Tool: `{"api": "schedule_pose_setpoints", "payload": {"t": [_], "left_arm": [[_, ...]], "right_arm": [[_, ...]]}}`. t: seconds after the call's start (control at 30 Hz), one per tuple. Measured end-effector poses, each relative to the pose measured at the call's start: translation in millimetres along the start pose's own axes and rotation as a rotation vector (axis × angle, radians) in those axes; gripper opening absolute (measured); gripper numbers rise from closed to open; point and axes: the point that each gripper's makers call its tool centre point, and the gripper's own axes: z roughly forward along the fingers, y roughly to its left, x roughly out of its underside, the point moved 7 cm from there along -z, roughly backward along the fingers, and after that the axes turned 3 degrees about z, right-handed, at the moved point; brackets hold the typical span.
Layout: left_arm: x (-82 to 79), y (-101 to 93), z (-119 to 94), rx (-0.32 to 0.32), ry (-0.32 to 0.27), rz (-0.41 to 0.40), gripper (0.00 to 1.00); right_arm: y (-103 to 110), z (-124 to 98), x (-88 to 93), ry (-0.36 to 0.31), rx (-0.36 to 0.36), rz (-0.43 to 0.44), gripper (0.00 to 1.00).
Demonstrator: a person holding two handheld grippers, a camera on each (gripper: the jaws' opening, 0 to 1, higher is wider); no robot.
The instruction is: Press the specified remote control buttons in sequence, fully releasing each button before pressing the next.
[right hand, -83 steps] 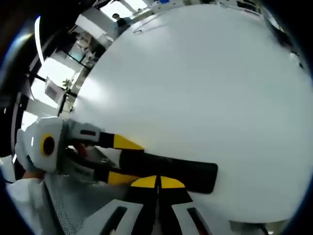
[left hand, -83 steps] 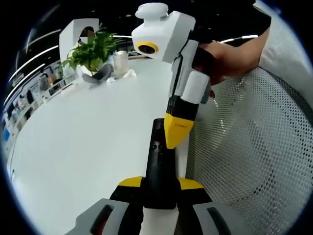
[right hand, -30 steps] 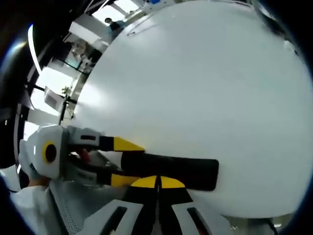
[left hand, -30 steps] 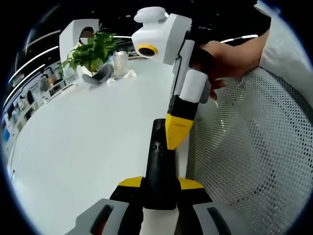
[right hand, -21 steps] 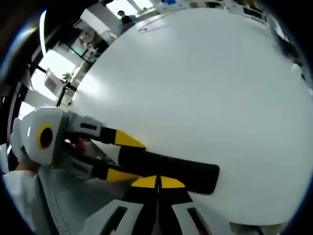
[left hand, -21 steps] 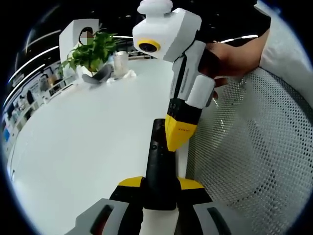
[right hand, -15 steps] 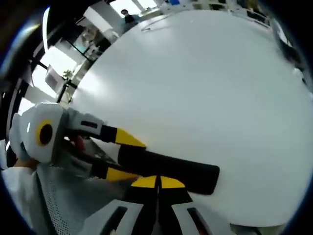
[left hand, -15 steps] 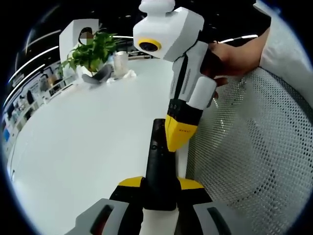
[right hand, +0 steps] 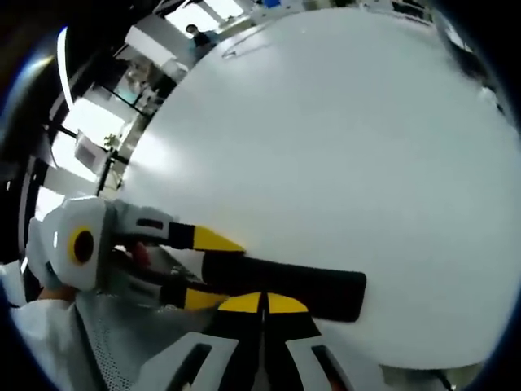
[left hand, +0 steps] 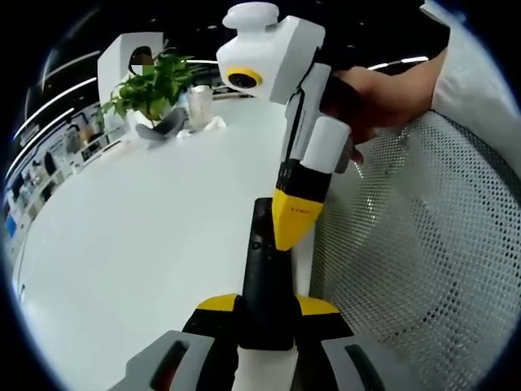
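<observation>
The left gripper [left hand: 265, 314] clamps the black remote [left hand: 264, 277] over the white table [left hand: 138, 228]; the right gripper [left hand: 291, 235], jaws together, seems to touch its buttons.

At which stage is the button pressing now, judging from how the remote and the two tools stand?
Done: the left tool is shut on the remote over the white table. In hand: the right tool, jaws closed, has its yellow tip at the remote's buttons. Left: release and further presses; how many are already done cannot be told.
</observation>
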Motion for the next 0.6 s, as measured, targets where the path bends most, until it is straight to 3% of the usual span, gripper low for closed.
{"api": "schedule_pose_setpoints", "payload": {"t": [0.23, 0.47, 0.6], "left_arm": [[-1.8, -3.8, 3, 0.015, -0.002, 0.019, 0.25], [-2.7, -3.9, 3, 0.017, -0.007, 0.024, 0.25], [-3.0, -4.2, 3, 0.018, -0.006, 0.019, 0.25]], "right_arm": [[0, -1, -4.0, -0.045, -0.047, 0.03, 0.0], [2, 9, 0.4, 0.009, -0.029, 0.001, 0.0], [2, 8, 0.5, 0.003, -0.027, -0.004, 0.0]]}}
